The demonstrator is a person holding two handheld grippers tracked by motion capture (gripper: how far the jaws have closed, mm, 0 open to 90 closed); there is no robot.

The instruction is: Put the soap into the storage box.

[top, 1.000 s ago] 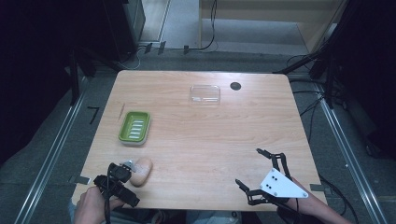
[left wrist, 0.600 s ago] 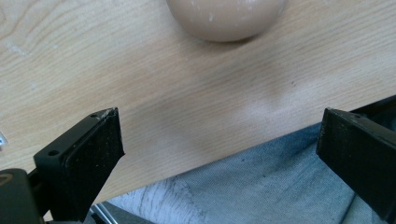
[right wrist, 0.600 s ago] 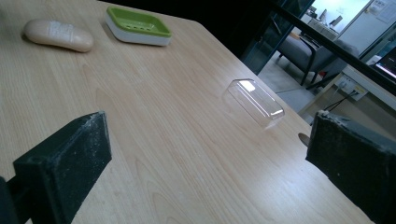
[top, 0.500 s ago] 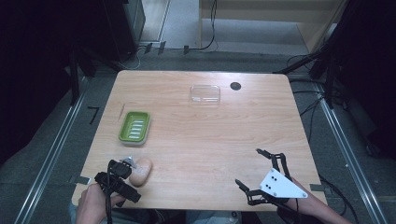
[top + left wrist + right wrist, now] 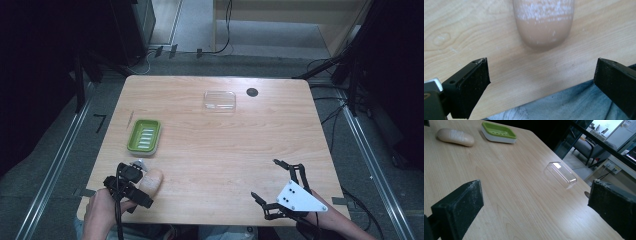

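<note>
Left gripper view shows our left gripper (image 5: 541, 82) with jaws spread, just short of the soap bar (image 5: 544, 22) on the counter (image 5: 474, 30); our right gripper (image 5: 280, 187) also gapes.

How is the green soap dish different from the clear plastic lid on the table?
The green soap dish is opaque, with a ribbed inner floor; the clear plastic lid is see-through and smooth. The dish lies on the table's left side, not far from the tan soap bar near the left gripper; the lid lies near the far edge. Both are rounded rectangles, untouched by either gripper.
</note>
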